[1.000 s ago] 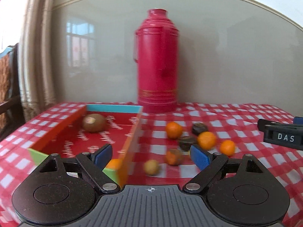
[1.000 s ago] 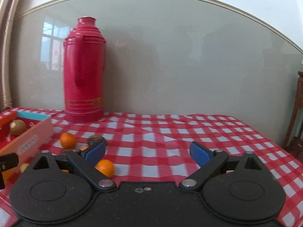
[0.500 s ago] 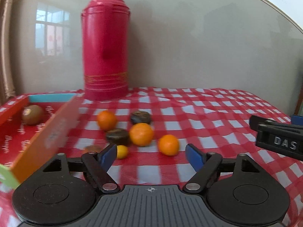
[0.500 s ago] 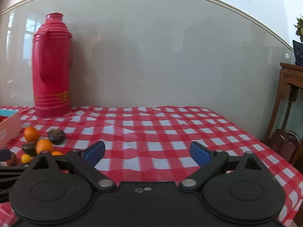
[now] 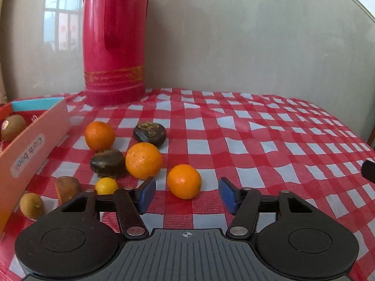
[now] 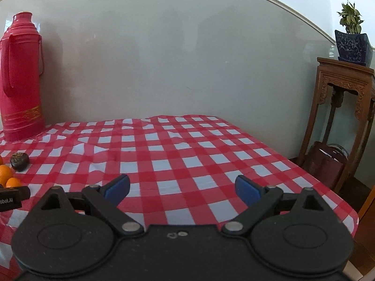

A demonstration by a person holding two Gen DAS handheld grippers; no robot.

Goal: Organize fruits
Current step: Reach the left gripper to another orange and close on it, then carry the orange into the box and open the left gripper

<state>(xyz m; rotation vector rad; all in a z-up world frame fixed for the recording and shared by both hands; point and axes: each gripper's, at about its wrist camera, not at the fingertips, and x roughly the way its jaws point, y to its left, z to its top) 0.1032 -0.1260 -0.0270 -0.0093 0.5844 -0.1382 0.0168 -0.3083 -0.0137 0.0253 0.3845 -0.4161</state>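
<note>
Both cameras sit low, just behind their own fingers, and face forward across the checked tablecloth toward the grey wall.

Left wrist view: close to the fruit, with the nearest orange at lower centre of the frame and the red flask large at upper left.

Right wrist view: farther from the fruit and turned more to the right, with a wooden stand at the right edge.

Shared area: the flask, at the left edge here, and a dark fruit at middle left.
</note>
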